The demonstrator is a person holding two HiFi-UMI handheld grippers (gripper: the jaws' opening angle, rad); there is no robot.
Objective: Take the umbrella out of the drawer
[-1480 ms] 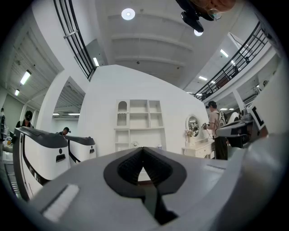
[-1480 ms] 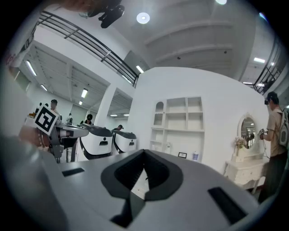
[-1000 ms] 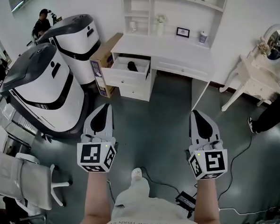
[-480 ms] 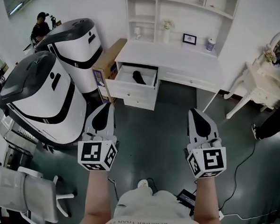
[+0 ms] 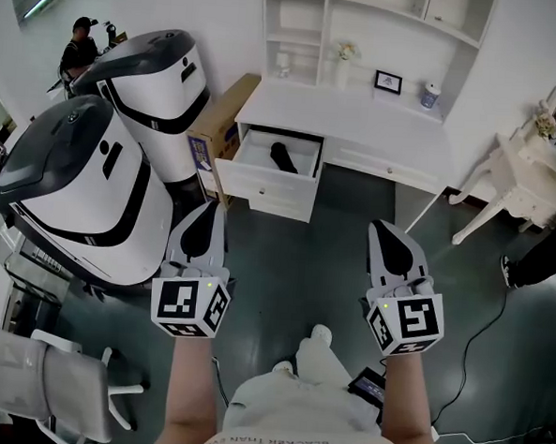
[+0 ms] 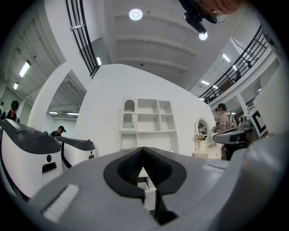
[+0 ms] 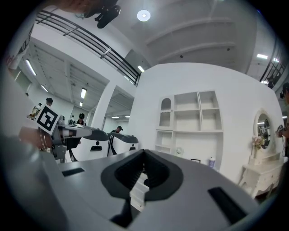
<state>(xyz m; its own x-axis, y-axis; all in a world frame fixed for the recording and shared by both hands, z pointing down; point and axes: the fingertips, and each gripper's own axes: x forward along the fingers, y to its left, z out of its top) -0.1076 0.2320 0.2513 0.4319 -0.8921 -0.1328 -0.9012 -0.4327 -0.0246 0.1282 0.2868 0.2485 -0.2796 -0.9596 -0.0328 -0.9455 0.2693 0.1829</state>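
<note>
The 2 tools, left gripper (image 5: 205,212) and right gripper (image 5: 386,229), are seen closed and empty, well apart from the desk (image 5: 359,118). The umbrella (image 5: 284,157) lies inside the open drawer (image 5: 262,182). The desk should be approached first; then 1 gripper should be opened wide above the umbrella.

white pod (image 5: 83,186) left | cardboard box (image 5: 223,119) | dressing table (image 5: 521,166) right

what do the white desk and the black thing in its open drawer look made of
White desk: probably painted wood or board; even matt white surfaces. Black rolled umbrella in the open drawer: probably fabric, dull, no shine; too small to be sure.
</note>
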